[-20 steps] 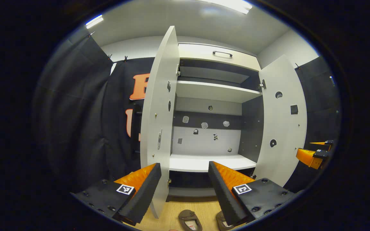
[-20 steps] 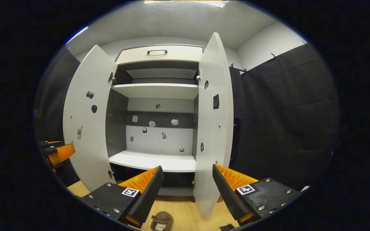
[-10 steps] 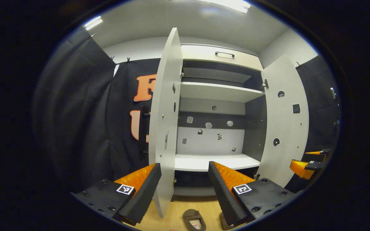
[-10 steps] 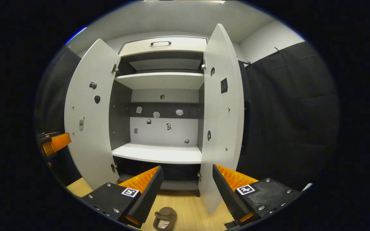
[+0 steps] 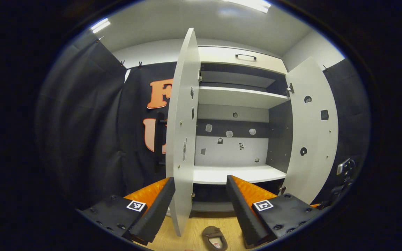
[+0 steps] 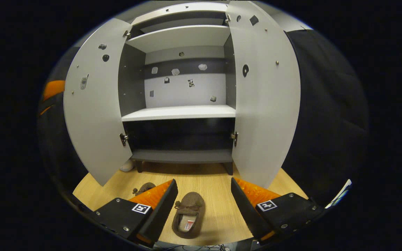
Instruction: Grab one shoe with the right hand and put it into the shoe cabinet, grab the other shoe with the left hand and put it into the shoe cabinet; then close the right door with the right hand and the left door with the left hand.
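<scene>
A: Right gripper (image 6: 201,209) tipped down toward the wooden floor (image 6: 218,181), fingers (image 6: 159,209) spread wide, gripping nothing. One brown shoe (image 6: 188,214) lying on the floor right between them, toe toward the shoe cabinet (image 6: 181,113), not touching either finger as far as visible. Second shoe (image 6: 143,188) just off to the left, half hidden behind the left-hand finger.

B: Same story from the left gripper view? Left gripper (image 5: 201,209) held higher, pointed at the cabinet front, fingers (image 5: 155,212) also wide apart and empty. Only one shoe (image 5: 215,237) peeking in at the bottom edge, on the floor between the fingers.

A: Yep. Both shoes down in front of the cabinet, outside it, near each other.

B: Doors?

A: Both swung open. Left door (image 6: 94,101) and right door (image 6: 265,94) standing out to either side in the right gripper view; middle shelf (image 6: 180,112) bare, dark lower compartment (image 6: 181,136) under it. In the left gripper view, left door (image 5: 183,132) almost edge-on, just ahead of the left finger.

B: Small stickers dotted over the back panel (image 5: 230,148) and the door insides too. Drawer handle (image 5: 245,56) up top.
</scene>
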`<state>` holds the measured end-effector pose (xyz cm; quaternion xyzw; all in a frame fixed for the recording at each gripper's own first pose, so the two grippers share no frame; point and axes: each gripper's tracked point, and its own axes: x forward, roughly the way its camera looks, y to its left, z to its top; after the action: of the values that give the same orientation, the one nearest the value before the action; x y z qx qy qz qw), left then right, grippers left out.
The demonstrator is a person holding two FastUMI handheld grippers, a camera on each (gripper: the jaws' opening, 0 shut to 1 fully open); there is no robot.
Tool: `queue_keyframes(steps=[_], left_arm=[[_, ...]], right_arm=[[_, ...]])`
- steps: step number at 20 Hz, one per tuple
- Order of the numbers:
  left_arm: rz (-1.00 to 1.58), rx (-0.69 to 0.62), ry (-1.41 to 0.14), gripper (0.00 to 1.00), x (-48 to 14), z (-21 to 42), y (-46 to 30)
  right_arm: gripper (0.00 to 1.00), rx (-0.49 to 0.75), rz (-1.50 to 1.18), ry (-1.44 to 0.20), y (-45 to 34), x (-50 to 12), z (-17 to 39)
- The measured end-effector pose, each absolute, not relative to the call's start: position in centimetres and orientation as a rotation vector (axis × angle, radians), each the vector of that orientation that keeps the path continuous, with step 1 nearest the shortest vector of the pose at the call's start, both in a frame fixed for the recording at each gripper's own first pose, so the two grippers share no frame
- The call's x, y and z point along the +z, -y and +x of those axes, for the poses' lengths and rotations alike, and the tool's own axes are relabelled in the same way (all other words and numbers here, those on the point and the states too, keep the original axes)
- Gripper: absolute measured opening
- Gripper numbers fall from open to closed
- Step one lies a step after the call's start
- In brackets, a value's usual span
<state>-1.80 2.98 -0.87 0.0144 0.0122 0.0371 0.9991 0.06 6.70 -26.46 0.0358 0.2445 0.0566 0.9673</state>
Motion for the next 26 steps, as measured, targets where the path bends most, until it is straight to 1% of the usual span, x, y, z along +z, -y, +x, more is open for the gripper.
queue_keyframes(steps=[1,2,3,4,7,8,10,11,12,13,14,15,16,17,18,19,20,21,23,24,25,26], left_arm=[[0.03,0.077,-0.026,0.96,-0.9,-1.7,-3.1],[0.031,0.081,-0.029,0.96,-1.1,-1.7,-3.2],[0.031,0.084,-0.033,0.93,-1.2,-1.7,-3.4],[0.031,0.088,-0.035,0.96,-1.4,-1.8,-3.5],[0.034,0.101,-0.042,0.96,-1.6,-1.9,-4.0],[0.038,0.106,-0.044,0.96,-1.7,-2.0,-4.1],[0.045,0.116,-0.049,0.96,-1.9,-2.1,-4.5],[0.049,0.12,-0.052,0.96,-2.0,-2.0,-4.7],[0.052,0.126,-0.055,0.96,-2.2,-2.1,-4.9],[0.055,0.131,-0.058,0.96,-2.2,-2.2,-5.1],[0.058,0.136,-0.064,0.96,-2.5,-2.2,-5.3],[0.06,0.139,-0.07,0.93,-2.7,-2.3,-5.4],[0.063,0.144,-0.077,0.96,-3.0,-2.3,-5.6],[0.065,0.147,-0.081,0.96,-3.2,-2.5,-5.7],[0.067,0.148,-0.087,0.96,-3.4,-2.5,-5.8],[0.069,0.149,-0.093,0.96,-3.6,-2.5,-5.9],[0.069,0.149,-0.095,0.99,-3.8,-2.4,-5.8],[0.066,0.148,-0.097,0.99,-3.9,-2.4,-5.8],[0.058,0.142,-0.099,0.99,-4.2,-2.3,-5.6],[0.054,0.139,-0.099,0.93,-4.3,-2.3,-5.5],[0.05,0.136,-0.097,0.96,-4.4,-2.2,-5.5],[0.048,0.134,-0.096,0.96,-4.4,-2.2,-5.4]], right_arm=[[0.94,0.113,0.063,-0.526,-6.8,-28.6,-0.2],[0.94,0.112,0.05,-0.562,-6.8,-30.6,-0.6],[0.92,0.11,0.042,-0.592,-6.9,-32.5,-0.6],[0.89,0.109,0.042,-0.626,-7.0,-34.4,-0.8],[0.77,0.11,0.081,-0.743,-7.8,-39.4,-1.4],[0.76,0.108,0.093,-0.775,-8.1,-40.8,-1.5],[0.7,0.1,0.093,-0.83,-8.3,-43.2,-1.8],[0.59,0.104,0.092,-0.85,-8.5,-43.9,-1.9],[0.62,0.105,0.082,-0.86,-8.4,-44.6,-1.9],[0.54,0.106,0.07,-0.865,-8.4,-45.2,-1.8],[0.51,0.106,0.061,-0.881,-8.7,-46.2,-1.8],[0.37,0.108,0.07,-0.898,-9.0,-46.8,-1.8],[0.37,0.104,0.094,-0.911,-9.4,-47.2,-1.7],[0.31,0.082,0.096,-0.918,-9.3,-47.5,-1.5],[0.22,0.062,0.077,-0.924,-8.8,-47.8,-1.3],[0.11,0.057,0.071,-0.922,-8.9,-47.7,-1.2],[0.06,0.055,0.064,-0.921,-8.9,-47.5,-0.9],[0.01,0.057,0.067,-0.923,-8.8,-47.3,-0.6],[0.0,0.061,0.084,-0.91,-8.6,-45.6,0.1],[0.0,0.06,0.081,-0.896,-8.1,-44.5,0.7],[0.0,0.067,0.083,-0.875,-7.8,-43.0,1.3],[0.01,0.072,0.091,-0.85,-7.3,-41.2,1.7]])
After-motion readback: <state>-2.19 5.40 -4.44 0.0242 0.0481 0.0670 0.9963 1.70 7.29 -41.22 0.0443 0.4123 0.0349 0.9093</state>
